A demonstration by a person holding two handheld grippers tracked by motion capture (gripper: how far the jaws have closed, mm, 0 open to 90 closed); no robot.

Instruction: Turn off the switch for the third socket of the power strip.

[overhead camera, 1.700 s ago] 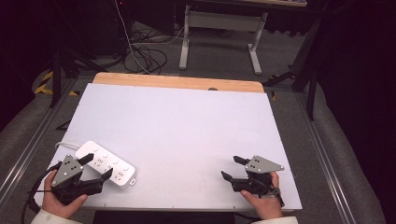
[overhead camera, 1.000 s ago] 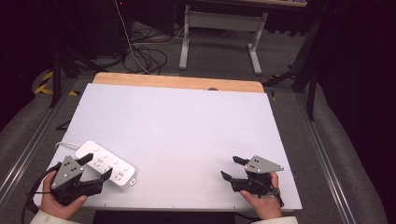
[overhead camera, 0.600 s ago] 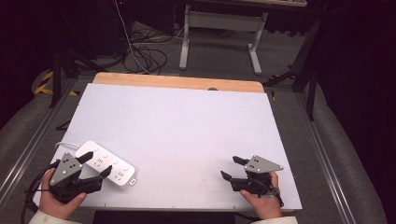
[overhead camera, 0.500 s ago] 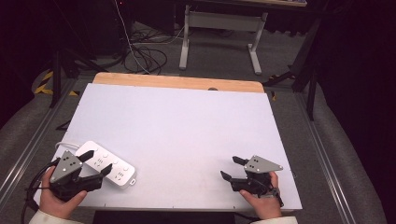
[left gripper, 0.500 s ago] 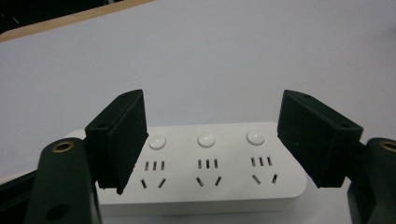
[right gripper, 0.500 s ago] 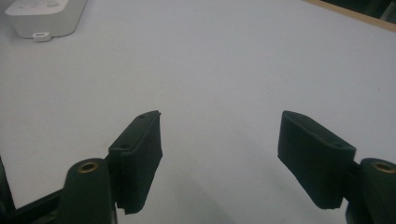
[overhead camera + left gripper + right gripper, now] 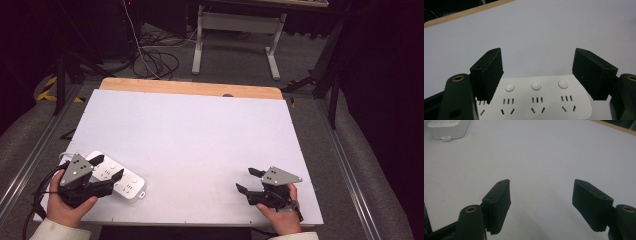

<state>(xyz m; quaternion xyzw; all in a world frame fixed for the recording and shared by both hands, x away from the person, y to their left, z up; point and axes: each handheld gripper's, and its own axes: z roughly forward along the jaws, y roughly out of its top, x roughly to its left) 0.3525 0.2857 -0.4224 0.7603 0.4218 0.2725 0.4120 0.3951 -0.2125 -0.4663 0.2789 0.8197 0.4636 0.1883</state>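
The left hand-held gripper (image 7: 111,168) sat at the near left corner of the table (image 7: 200,135), held in the person's left hand (image 7: 65,207), and its jaws stood wide apart with nothing between them. The jaws hung over the white power strip (image 7: 117,177), which lay flat on the table directly beneath and just ahead of them; in the left gripper view the strip (image 7: 536,100) showed between the two jaws, with three round buttons in a row above sets of socket slots and its rounded end toward the right jaw. Whether the jaws touched the strip could not be told. A white cable (image 7: 65,156) ran from the strip's far-left end. The right hand-held gripper (image 7: 248,180) rested at the near right of the table in the person's right hand (image 7: 277,220), well apart from the strip, its jaws also spread wide over bare white surface. In the right gripper view the end of the strip (image 7: 447,128) lay far off at the upper left.
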